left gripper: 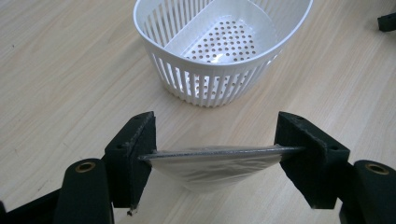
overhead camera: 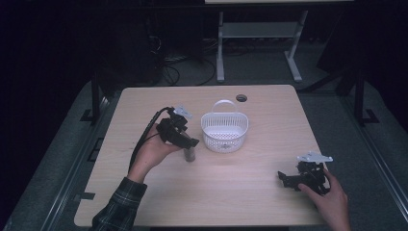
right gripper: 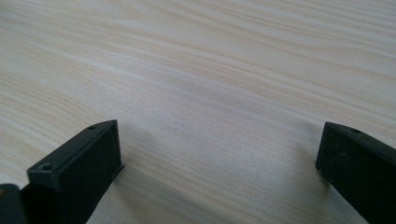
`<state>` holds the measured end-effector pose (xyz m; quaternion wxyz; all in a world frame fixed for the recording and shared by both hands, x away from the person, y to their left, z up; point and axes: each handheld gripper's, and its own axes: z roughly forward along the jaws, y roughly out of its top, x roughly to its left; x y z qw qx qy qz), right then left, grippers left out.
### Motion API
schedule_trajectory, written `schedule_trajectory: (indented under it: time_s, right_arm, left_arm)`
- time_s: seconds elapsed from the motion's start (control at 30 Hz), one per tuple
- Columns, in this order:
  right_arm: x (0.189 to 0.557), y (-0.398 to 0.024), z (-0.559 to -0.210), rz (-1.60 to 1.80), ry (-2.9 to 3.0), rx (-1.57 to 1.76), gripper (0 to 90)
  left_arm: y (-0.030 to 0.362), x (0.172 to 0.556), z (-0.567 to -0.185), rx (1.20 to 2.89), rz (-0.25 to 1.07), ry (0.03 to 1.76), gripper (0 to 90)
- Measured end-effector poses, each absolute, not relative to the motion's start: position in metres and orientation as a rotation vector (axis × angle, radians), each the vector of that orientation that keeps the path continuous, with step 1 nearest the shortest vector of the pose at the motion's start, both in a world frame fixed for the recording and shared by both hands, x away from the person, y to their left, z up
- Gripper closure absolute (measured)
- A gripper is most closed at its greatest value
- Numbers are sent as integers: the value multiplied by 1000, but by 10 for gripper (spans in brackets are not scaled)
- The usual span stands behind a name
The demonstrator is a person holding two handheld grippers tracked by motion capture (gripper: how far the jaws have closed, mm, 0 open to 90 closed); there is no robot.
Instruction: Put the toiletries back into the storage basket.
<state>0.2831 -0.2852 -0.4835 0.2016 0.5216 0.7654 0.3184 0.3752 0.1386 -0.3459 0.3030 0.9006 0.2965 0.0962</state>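
Between your left gripper's (left gripper: pixel 215 154) jaws sits the cup (left gripper: pixel 212 165), a small clear one seen from above in the left gripper view, its flat rim spanning the whole gap and both pads pressing on its edge. The jaws stand wide, yet they are clamped on that rim. In the high view the cup (overhead camera: pixel 190 155) shows as a small dark upright thing under the left gripper (overhead camera: pixel 185 142), left of centre on the table (overhead camera: pixel 240 197), just left of and nearer than the basket (overhead camera: pixel 224 131). The basket (left gripper: pixel 219 51) is white, slotted and perforated, with a handle at its far side, and it stands apart from the cup. Your right gripper (overhead camera: pixel 284 179) rests low at the near right of the table, well apart from both. Its jaws stand wide open over bare wood, with nothing between them.
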Motion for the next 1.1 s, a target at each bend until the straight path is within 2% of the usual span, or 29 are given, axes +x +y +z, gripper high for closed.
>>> schedule_trajectory:
  time_s: [1.1]
  right_arm:
    - [283, -285, -483, 891, 2139, 1457, 0]
  left_arm:
    - [136, 380, -302, 2342, 275, 750, 295]
